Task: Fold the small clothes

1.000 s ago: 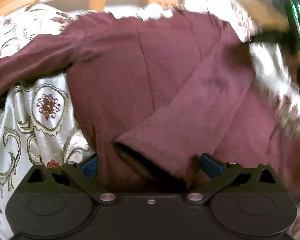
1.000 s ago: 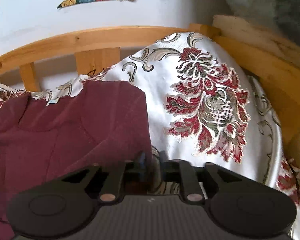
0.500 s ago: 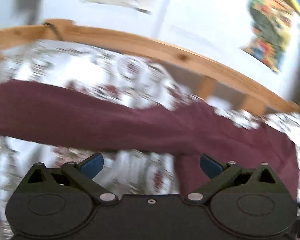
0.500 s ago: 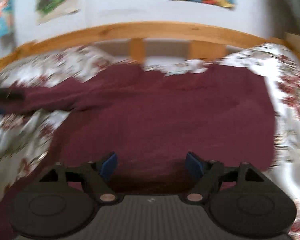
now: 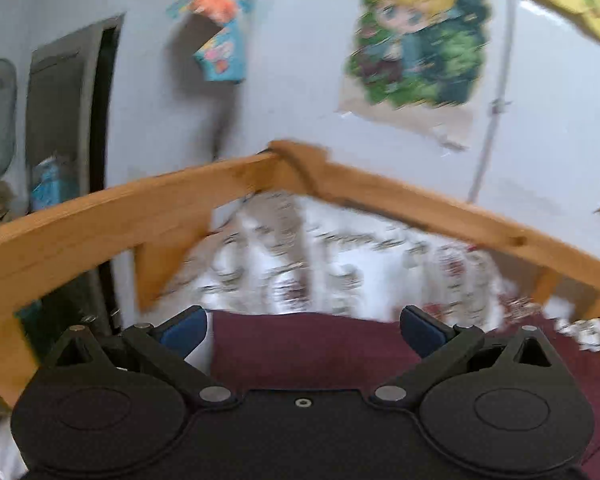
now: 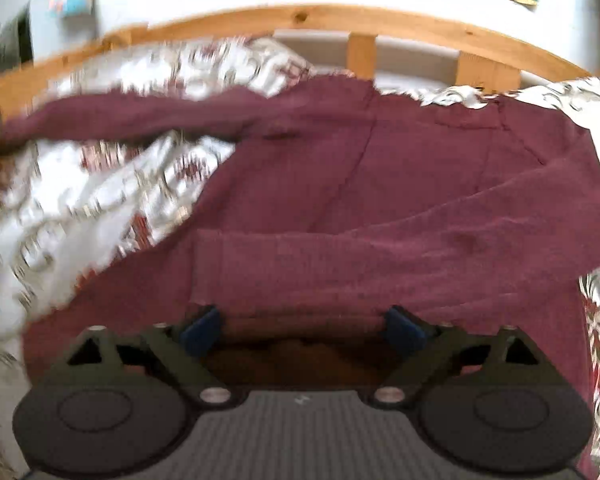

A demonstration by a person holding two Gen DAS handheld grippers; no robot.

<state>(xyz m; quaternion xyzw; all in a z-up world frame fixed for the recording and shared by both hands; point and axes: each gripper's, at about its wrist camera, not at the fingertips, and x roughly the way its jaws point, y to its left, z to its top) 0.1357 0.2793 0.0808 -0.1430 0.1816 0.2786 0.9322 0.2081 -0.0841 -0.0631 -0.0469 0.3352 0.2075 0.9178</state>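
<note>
I am partway through the fold, by my reading: the maroon sweater lies spread on the bed, its neck toward the far rail, and one sleeve is already laid across the body, running from the right shoulder down to the near middle where its cuff sits just ahead of my right claw. That claw's jaws have just been opening and now stand wide, with the cuff lying between the blue pads but not pinched, so I take that sleeve as released. The other sleeve still stretches out toward the left side of the bed over the patterned bedspread, unfolded; that one, and then the fold of the body, look to be what is left. My left claw is also wide open and holds nothing; a strip of maroon cloth shows low between its pads, and it looks toward the far left corner of the bed. Around the work there is the wooden bed rail on the far side and the left end, a white wall with cartoon posters behind it, and a dark doorway beyond the corner. Nothing lies on the sweater itself; the rail sits close to the outstretched sleeve, and both views are blurred, so finer creases I cannot judge.
</note>
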